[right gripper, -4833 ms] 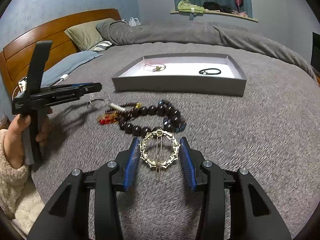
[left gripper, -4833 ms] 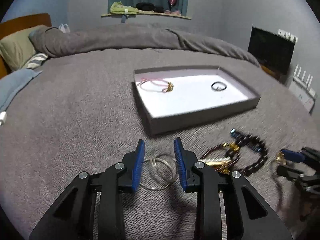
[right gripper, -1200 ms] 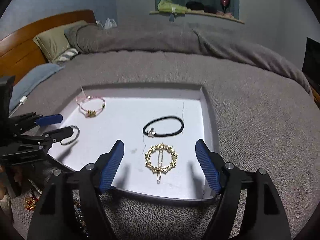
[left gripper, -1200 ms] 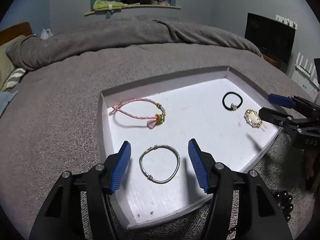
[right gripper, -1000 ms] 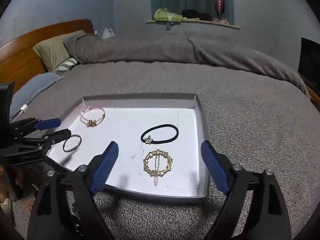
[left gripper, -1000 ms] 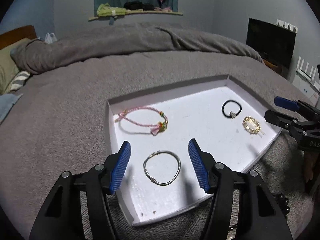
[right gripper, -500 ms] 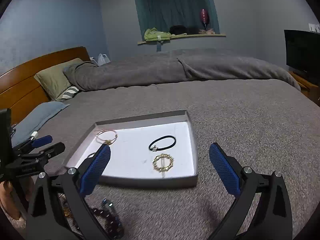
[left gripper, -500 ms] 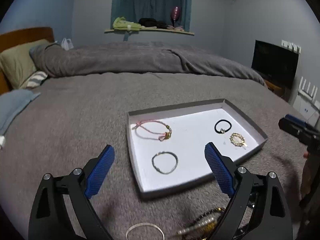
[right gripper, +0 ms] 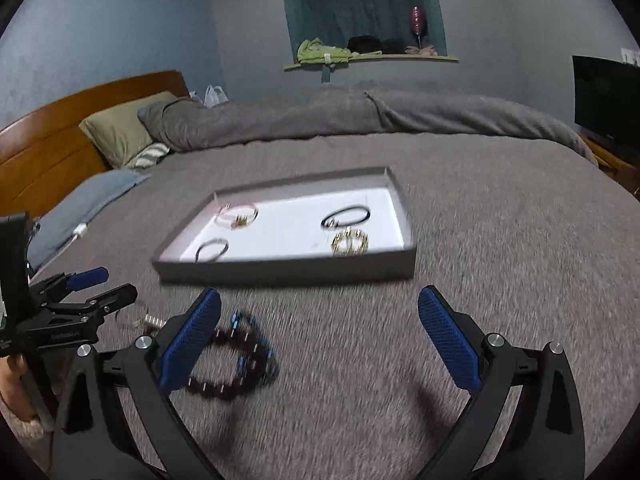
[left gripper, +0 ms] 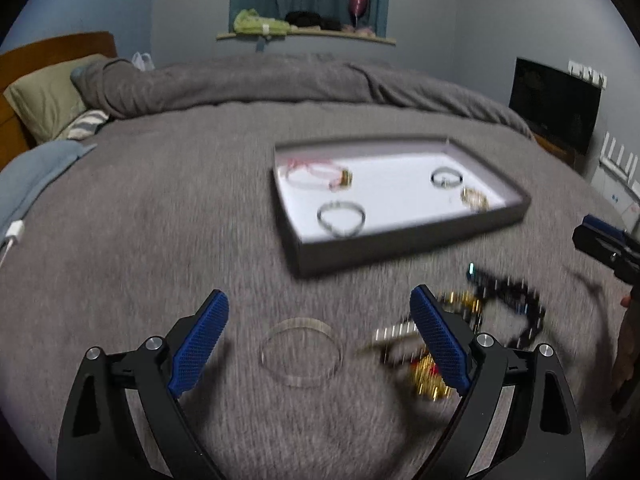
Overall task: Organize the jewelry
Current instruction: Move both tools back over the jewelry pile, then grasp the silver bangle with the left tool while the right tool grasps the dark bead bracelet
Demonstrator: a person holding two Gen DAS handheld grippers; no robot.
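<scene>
Both claws hanging wide apart, holding nothing

Left claw is framing the thin clear bangle lying on the grey bed (light, stiff, slippery, so pinch across its rim); right claw is hovering beside the dark beaded bracelet.

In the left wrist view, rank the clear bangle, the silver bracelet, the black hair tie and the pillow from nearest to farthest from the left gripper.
1. Clear bangle, on the blanket between the left gripper's open fingers.
2. Silver bracelet, near end of the tray.
3. Black hair tie, deeper in the tray, right.
4. Pillow, far left at the headboard.
</scene>
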